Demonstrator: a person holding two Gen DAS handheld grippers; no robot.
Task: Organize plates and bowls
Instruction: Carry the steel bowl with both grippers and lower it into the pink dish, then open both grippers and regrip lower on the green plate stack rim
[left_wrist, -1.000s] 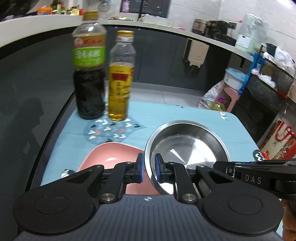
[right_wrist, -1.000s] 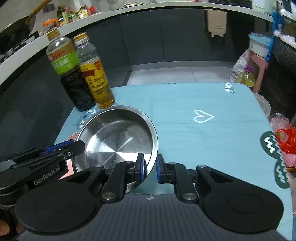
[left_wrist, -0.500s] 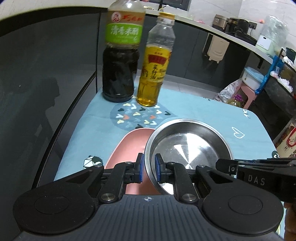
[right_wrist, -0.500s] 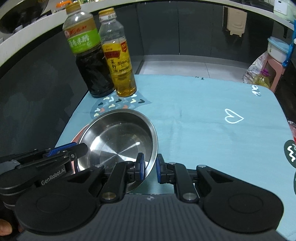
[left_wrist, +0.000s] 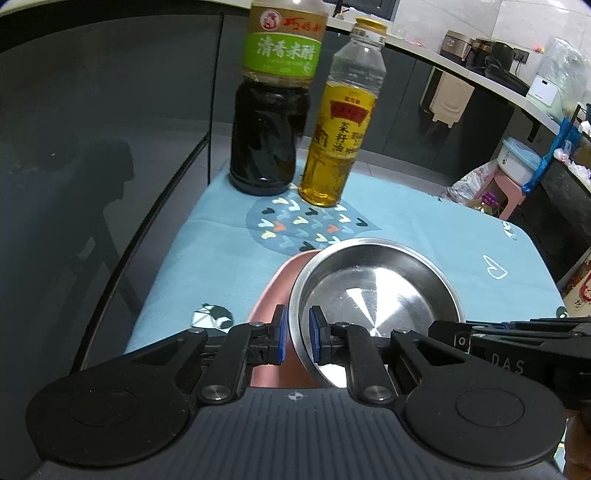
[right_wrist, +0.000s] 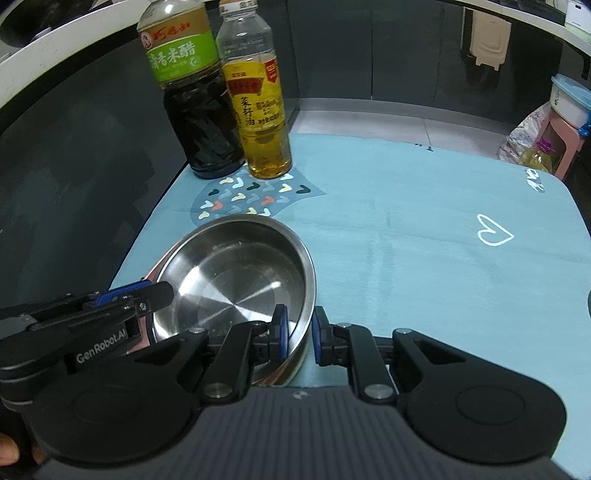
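1. Blue tablecloth (right_wrist: 406, 229) spreads ahead of both grippers.
2. Vinegar bottle (left_wrist: 273, 103) and oil bottle (left_wrist: 340, 122) stand far ahead.
3. Pink plate (left_wrist: 275, 291) lies under the left gripper (left_wrist: 297, 334).
4. Steel bowl (right_wrist: 236, 280), above the plate, is clamped at opposite rims by the left gripper and right gripper (right_wrist: 298, 334).

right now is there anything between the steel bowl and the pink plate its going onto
Nothing visible. The steel bowl, clamped at opposite rims by the left gripper and right gripper, sits directly over the pink plate. The two bottles stand farther back on the blue mat, clear of both.
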